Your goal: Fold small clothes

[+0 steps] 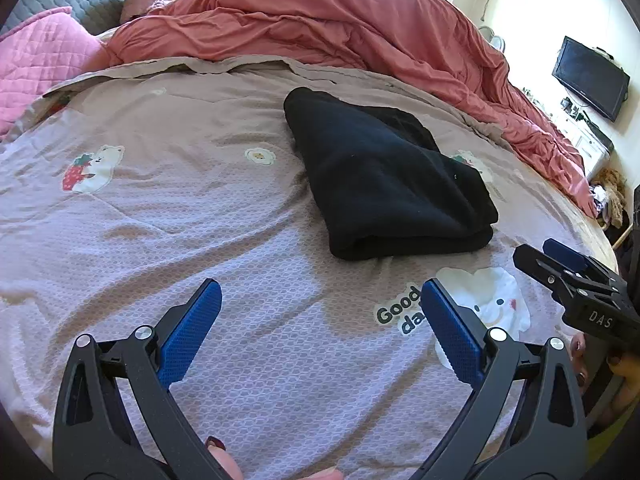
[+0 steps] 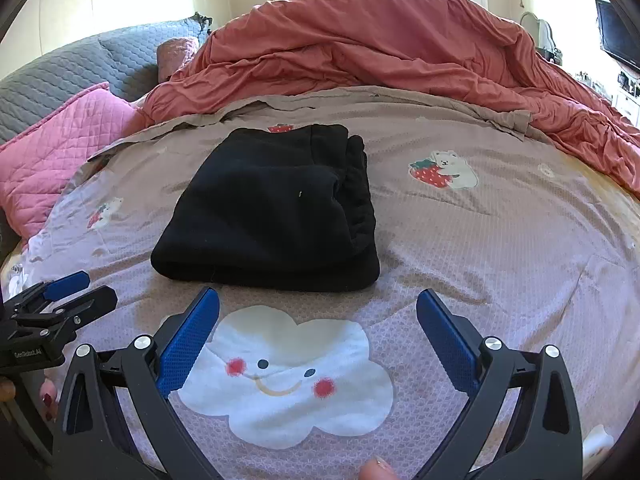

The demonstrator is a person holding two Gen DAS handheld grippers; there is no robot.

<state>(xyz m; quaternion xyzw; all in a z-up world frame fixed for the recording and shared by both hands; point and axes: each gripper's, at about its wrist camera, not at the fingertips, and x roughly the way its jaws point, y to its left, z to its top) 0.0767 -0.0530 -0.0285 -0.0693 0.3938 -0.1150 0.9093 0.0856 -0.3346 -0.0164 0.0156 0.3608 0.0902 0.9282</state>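
A black garment lies folded into a compact stack on the mauve printed bedspread; it also shows in the right wrist view, straight ahead. My left gripper is open and empty, hovering over the bedspread short of the garment's near edge. My right gripper is open and empty just short of the garment, above a white cloud print. The right gripper shows at the right edge of the left wrist view, and the left gripper at the left edge of the right wrist view.
A bunched coral duvet runs along the far side of the bed. Pink and grey quilted pillows lie at the far left. A wall TV and cluttered furniture stand beyond the bed's right edge.
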